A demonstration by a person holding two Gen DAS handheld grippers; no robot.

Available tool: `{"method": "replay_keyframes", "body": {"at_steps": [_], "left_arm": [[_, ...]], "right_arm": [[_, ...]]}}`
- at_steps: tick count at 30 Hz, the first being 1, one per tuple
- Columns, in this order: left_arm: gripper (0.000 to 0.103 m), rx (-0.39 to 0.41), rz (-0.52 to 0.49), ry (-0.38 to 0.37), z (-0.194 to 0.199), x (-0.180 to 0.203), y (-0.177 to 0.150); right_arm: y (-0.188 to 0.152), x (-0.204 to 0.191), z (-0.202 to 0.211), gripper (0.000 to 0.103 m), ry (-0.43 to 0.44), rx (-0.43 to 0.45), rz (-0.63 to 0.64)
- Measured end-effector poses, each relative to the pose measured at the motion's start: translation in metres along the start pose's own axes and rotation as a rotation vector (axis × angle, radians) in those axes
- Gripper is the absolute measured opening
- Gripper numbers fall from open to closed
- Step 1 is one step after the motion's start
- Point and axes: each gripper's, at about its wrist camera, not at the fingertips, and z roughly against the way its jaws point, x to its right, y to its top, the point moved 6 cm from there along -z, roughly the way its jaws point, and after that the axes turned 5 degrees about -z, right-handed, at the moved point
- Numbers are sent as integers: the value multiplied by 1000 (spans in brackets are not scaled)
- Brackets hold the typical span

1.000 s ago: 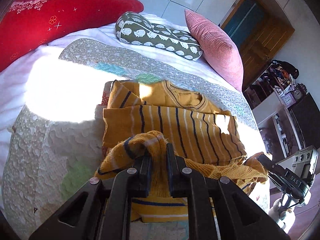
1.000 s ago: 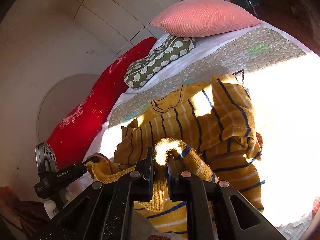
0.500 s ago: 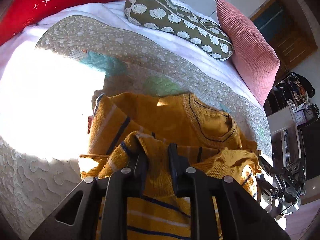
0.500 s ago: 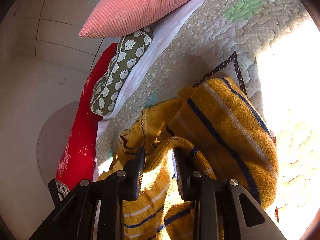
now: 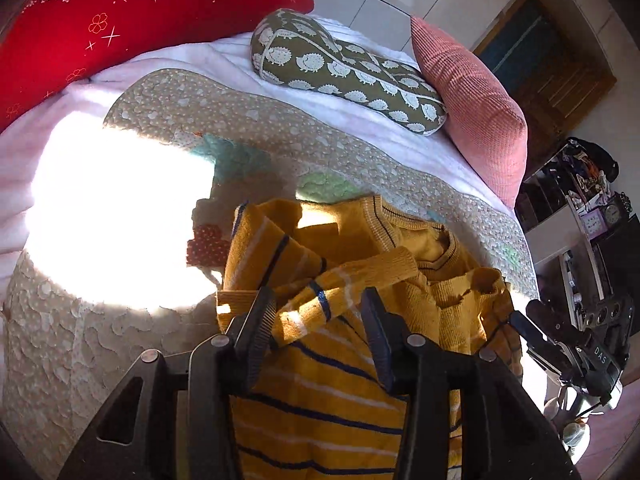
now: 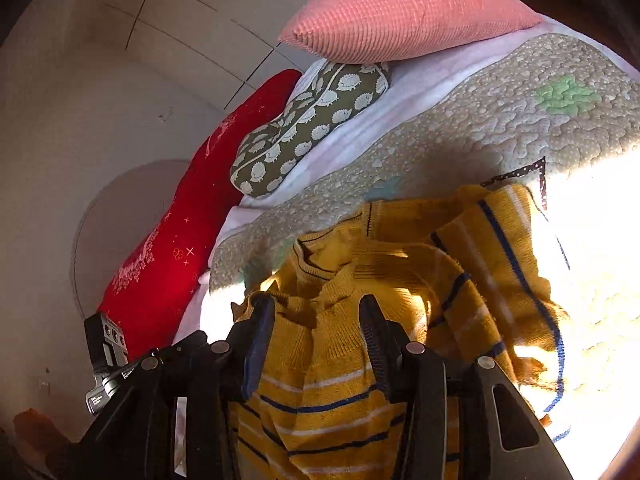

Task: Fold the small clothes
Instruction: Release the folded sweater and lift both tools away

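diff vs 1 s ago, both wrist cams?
Both grippers let go: the left gripper and right gripper, a second ago pinched shut on the yellow striped sweater, now have their jaws opening, with knit lying loose between them. The lower part has been carried up over the body toward the collar. Unchanged: the pillows and the quilt.

1. The sweater [image 5: 320,392] is mustard yellow with thin navy and white stripes; its collar is ribbed yellow edged with a dark line.
2. The quilt [image 5: 120,340] under the sweater is beige with small white shapes, plus mint-green and teal patches.
3. Behind the sweater, the long pillow [image 5: 344,72] is olive green with white hedgehogs.
4. The square cushion [image 5: 472,108] beside that pillow is ribbed salmon pink.
5. The big pillow [image 5: 120,28] is red with pale sparkles and clovers.
6. The tongs [image 5: 316,300] are black.
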Motion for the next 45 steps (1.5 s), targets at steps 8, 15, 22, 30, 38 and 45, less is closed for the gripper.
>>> {"method": "replay_keyframes", "body": {"at_steps": [8, 15, 22, 30, 38, 45], "left_arm": [[43, -51, -159, 104, -50, 32, -7], [45, -78, 69, 251, -76, -38, 8], [45, -32, 69, 156, -27, -41, -1], [57, 158, -170, 358, 70, 5, -61], [65, 288, -253, 474, 131, 26, -135], [79, 348, -251, 430, 165, 50, -183]], "right_arm": [[0, 32, -67, 47, -174, -122, 18], [35, 82, -45, 41, -141, 27, -196], [43, 84, 3, 44, -162, 122, -207], [-39, 61, 92, 48, -316, 131, 38], [-147, 63, 141, 49, -390, 161, 114], [-199, 34, 175, 50, -425, 252, 188]]}}
